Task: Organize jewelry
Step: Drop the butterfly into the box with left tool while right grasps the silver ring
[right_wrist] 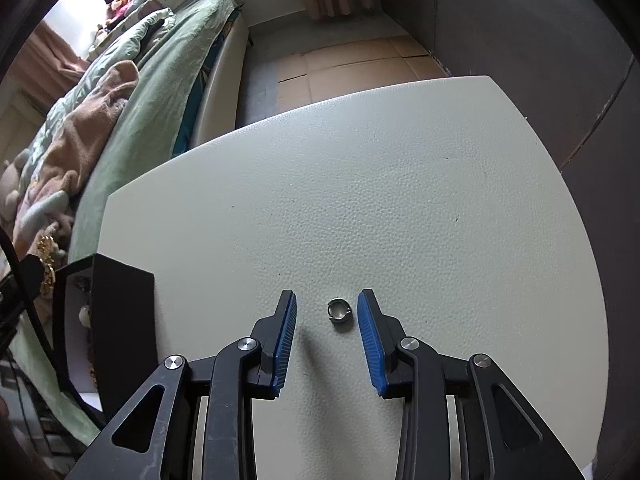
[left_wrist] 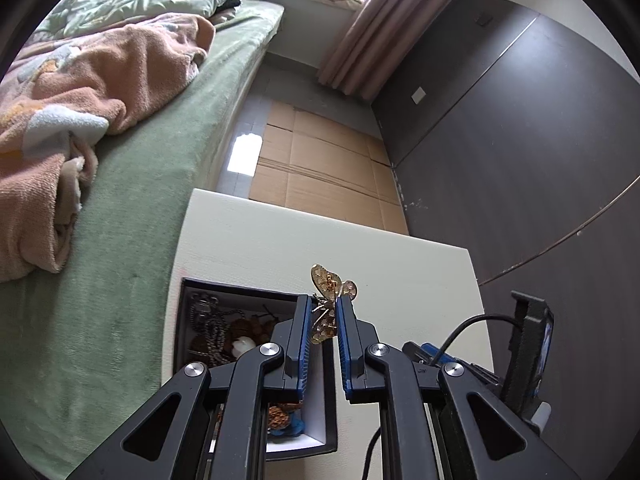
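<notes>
Box part filled; brooch in hand, ring left on table.
Left view: your left tongs (left_wrist: pixel 325 312) pinch the gold brooch (left_wrist: pixel 329 298) nearly closed, raised just right of the box (left_wrist: pixel 182 320), which holds chains.
Right view: your right tongs (right_wrist: pixel 327 316) gape wide, tilted down, ring (right_wrist: pixel 339 311) between the tips, untouched.

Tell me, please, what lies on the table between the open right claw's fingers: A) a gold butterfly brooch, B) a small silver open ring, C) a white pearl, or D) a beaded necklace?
B: in the right wrist view a small silver open ring lies on the white table between the spread fingers of the right claw, untouched by either.
</notes>
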Motion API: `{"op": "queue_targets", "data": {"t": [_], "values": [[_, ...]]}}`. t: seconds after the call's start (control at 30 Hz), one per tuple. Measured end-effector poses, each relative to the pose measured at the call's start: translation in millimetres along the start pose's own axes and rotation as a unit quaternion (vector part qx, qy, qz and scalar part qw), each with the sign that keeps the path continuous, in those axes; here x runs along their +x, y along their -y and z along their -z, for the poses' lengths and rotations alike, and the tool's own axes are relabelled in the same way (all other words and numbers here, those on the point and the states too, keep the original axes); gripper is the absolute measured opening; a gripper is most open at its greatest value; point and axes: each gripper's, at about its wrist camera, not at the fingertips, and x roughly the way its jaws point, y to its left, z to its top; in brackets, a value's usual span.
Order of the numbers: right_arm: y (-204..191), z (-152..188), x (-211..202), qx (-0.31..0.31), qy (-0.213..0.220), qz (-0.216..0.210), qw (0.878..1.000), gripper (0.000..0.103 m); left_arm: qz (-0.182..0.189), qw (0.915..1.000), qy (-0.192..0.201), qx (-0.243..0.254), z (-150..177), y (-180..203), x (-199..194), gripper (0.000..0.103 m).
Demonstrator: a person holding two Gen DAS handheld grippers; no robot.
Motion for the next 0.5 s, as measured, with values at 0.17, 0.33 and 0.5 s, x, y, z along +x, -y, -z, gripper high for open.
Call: {"op": "queue_targets", "data": {"t": [0.17, 0.33, 0.5], "values": [[-9, 4, -2, -0.040, 0.009, 0.051, 0.998, 0.014, -0.004, 1.0000, 0.007, -0.005, -3, -9, -12, 0.013], [-10, 9, -9, -0.050, 0.017, 0.046, 0.998, 0.013, -0.010, 0.9999, 0.010, 0.000, -5, -15, -21, 0.013], [-15, 14, -42, -0.050, 0.062, 0.006, 0.997, 0.013, -0.020, 0.9997, -0.001, 0.016, -1, -16, -25, 0.013]]}}
